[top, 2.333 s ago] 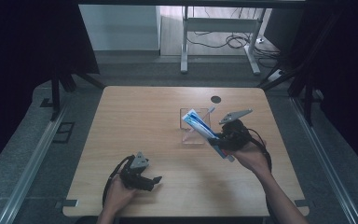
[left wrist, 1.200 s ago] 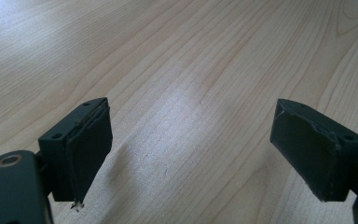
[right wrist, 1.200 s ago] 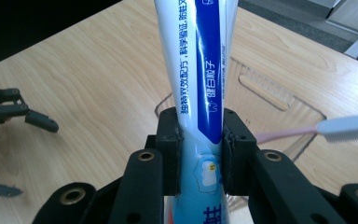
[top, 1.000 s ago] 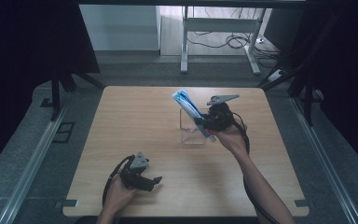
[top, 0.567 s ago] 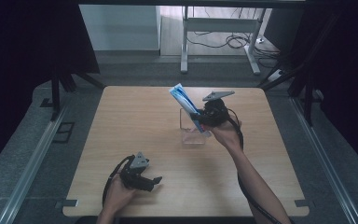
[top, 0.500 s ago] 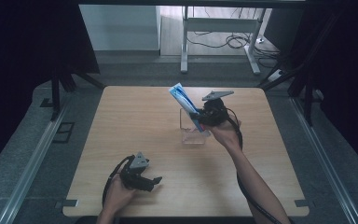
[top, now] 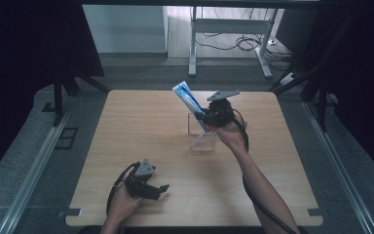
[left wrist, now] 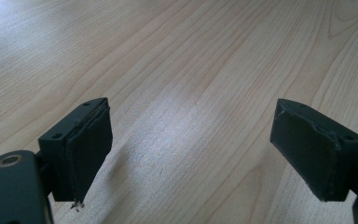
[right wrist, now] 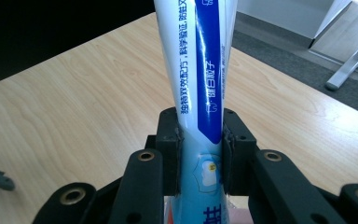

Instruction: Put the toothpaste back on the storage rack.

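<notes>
Carried from the right-hand part of the desk point(top: 141, 122) toward its middle, the toothpaste tube point(top: 189, 100) now stands tilted over the clear plastic holder point(top: 198, 131), its flat crimped end pointing up and away from the person. The right hand-held gripper point(top: 208, 116) pinches the tube low on its body; in the right gripper view the two black jaws press flat against both sides of the blue-and-white tube point(right wrist: 200, 70), with printed lettering running up its length. From the high view the tube's lower end appears to sit at or just inside the holder's open top, though how deep it reaches cannot be told. The left hand-held gripper point(top: 159, 190) rests on the desk near the person's edge, well apart from the holder, its jaws spread wide over bare wood grain and holding nothing, as the left gripper view shows. Judging by the tube's position, the work looks close to its end: the tube seems lined up for lowering into the holder, and what remains is likely to straighten it, ease it down and let go without tipping the light container.
</notes>
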`<state>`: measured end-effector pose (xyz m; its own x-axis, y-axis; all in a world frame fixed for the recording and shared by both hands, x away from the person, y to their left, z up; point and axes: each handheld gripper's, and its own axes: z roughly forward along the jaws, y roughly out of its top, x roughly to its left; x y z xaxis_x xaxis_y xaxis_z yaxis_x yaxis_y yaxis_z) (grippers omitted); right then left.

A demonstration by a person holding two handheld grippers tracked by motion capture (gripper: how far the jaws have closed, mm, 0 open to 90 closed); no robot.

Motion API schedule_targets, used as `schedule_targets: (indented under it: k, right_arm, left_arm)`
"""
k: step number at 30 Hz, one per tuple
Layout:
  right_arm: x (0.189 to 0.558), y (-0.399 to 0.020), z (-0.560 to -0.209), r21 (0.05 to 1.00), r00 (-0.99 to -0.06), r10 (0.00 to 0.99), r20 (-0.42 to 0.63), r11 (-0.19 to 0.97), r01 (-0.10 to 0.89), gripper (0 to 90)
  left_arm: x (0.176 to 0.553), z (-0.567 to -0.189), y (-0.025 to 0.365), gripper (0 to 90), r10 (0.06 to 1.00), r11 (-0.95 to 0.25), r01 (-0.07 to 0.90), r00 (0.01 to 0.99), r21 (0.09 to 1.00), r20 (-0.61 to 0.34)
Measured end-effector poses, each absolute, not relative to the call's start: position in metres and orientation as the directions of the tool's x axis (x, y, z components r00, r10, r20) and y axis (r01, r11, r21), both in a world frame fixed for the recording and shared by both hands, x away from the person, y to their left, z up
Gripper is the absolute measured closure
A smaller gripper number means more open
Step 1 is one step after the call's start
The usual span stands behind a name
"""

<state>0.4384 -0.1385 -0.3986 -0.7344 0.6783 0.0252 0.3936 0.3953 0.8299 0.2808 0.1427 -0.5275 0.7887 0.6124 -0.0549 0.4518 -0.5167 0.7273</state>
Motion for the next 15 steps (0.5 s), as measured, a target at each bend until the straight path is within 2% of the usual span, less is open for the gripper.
schedule_targets:
  k: [15]
  right_arm:
    - [0.454,-0.140,-0.414,0.824,-0.722,0.692,-0.009,0.414,0.386,73.1]
  left_arm:
    - [0.281,-0.529,0.143,13.1,0.608,-0.521,0.456,0.792,0.721,-0.062]
